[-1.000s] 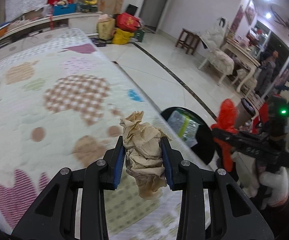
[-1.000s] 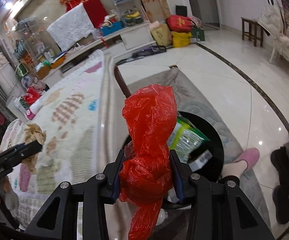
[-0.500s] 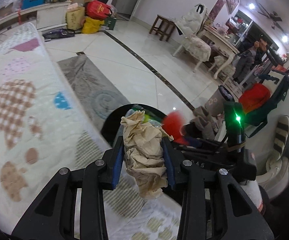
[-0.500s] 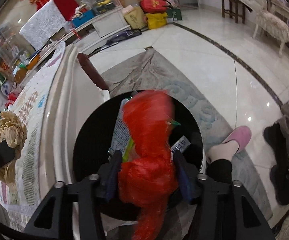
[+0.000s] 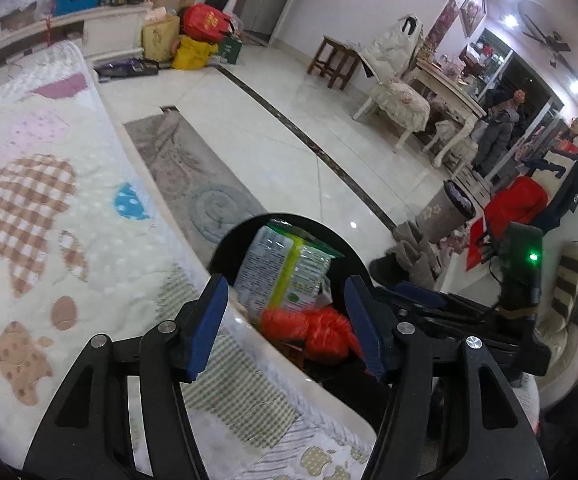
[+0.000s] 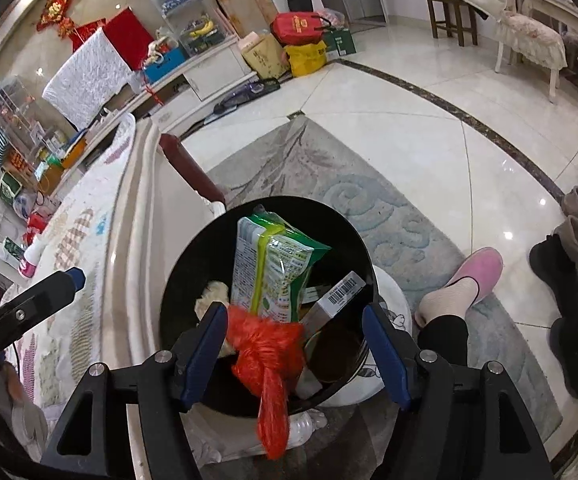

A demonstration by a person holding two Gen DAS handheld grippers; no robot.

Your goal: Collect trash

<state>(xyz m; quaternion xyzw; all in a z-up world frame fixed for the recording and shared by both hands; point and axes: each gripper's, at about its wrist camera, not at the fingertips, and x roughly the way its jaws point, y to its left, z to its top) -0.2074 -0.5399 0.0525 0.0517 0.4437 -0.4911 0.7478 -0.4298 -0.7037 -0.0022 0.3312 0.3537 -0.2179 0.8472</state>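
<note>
A black round trash bin (image 6: 185, 280) stands on the floor beside the bed; it also shows in the left wrist view (image 5: 233, 240). In it lie a green and white packet (image 6: 273, 264), a barcoded box (image 6: 341, 294), a crumpled beige paper (image 6: 211, 300) and the red plastic bag (image 6: 265, 344), also seen from the left (image 5: 313, 330). My right gripper (image 6: 295, 352) is open and empty over the bin. My left gripper (image 5: 289, 324) is open and empty at the bed edge above the bin.
The patterned bed cover (image 5: 49, 220) fills the left. A grey rug (image 6: 389, 216) lies on the white tiled floor. A person's foot in a pink slipper (image 6: 477, 272) and dark boots (image 6: 569, 300) stand right of the bin. Chairs and a table (image 5: 401, 92) are farther off.
Both grippers have opened. The right let go of the red bag and the left let go of the crumpled paper; both now lie in the bin.
</note>
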